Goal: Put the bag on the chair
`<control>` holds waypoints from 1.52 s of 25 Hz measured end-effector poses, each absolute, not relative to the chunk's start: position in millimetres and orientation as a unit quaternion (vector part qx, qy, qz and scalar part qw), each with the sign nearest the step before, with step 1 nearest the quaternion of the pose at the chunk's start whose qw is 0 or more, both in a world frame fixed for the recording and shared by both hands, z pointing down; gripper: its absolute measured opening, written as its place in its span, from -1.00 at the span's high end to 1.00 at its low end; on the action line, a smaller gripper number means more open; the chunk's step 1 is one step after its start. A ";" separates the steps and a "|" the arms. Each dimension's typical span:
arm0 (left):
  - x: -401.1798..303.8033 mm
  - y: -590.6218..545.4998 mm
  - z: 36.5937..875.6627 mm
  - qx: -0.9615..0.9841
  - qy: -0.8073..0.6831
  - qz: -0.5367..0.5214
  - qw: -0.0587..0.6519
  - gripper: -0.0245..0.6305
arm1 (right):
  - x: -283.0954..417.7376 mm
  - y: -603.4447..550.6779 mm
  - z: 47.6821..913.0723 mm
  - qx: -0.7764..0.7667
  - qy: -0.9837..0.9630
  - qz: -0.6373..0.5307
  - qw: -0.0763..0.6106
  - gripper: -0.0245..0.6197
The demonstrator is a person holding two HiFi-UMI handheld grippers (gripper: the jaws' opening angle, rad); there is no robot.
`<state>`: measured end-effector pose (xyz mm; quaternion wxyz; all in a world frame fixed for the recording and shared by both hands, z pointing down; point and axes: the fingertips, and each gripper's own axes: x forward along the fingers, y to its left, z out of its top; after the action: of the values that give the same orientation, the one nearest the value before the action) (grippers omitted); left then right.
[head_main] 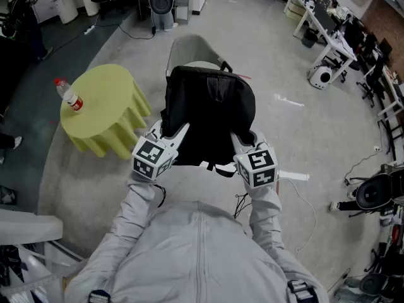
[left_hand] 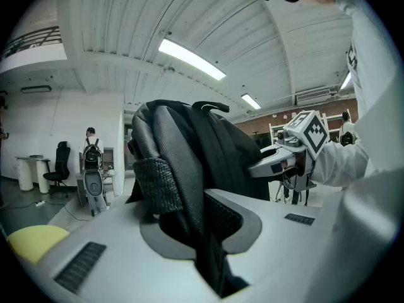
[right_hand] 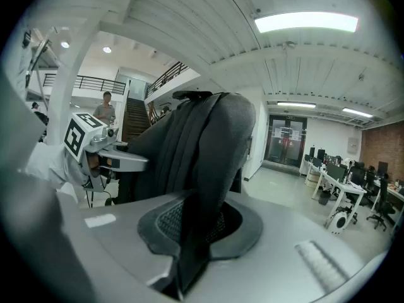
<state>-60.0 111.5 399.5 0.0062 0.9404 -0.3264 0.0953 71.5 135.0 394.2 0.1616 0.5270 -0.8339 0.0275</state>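
Note:
A black backpack (head_main: 210, 113) hangs in front of me, held up by both grippers above a grey chair (head_main: 196, 48) whose back shows just beyond its top. My left gripper (head_main: 177, 133) is shut on the bag's left side fabric (left_hand: 189, 188), which runs down between its jaws. My right gripper (head_main: 238, 141) is shut on the right side fabric (right_hand: 202, 194) in the same way. Each gripper view shows the other gripper across the bag: the right one (left_hand: 278, 160) and the left one (right_hand: 120, 161). The chair's seat is hidden under the bag.
A round table with a yellow-green cloth (head_main: 104, 109) stands left of the chair and bears a plastic bottle (head_main: 68, 95). Cables (head_main: 303, 207) lie on the floor at my right. Desks and office chairs (head_main: 334, 36) line the far right. A person stands in the background (left_hand: 91, 147).

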 end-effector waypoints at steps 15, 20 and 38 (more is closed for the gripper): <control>-39.9 120.9 423.4 0.928 -0.352 0.117 0.020 0.80 | 92.4 131.2 422.3 0.504 -0.848 0.039 0.157 0.73; -41.5 114.6 430.0 0.925 -0.357 0.122 0.037 0.80 | 89.7 123.8 426.8 0.489 -0.855 0.039 0.167 0.73; -22.5 -39.9 432.0 0.933 -0.341 0.105 0.047 0.80 | 107.5 -21.2 425.7 0.495 -0.851 0.061 0.165 0.77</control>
<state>-22.5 -39.9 432.0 0.0465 0.9330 -0.3410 0.1051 107.5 -21.2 425.7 0.1653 0.4950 -0.8508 0.0612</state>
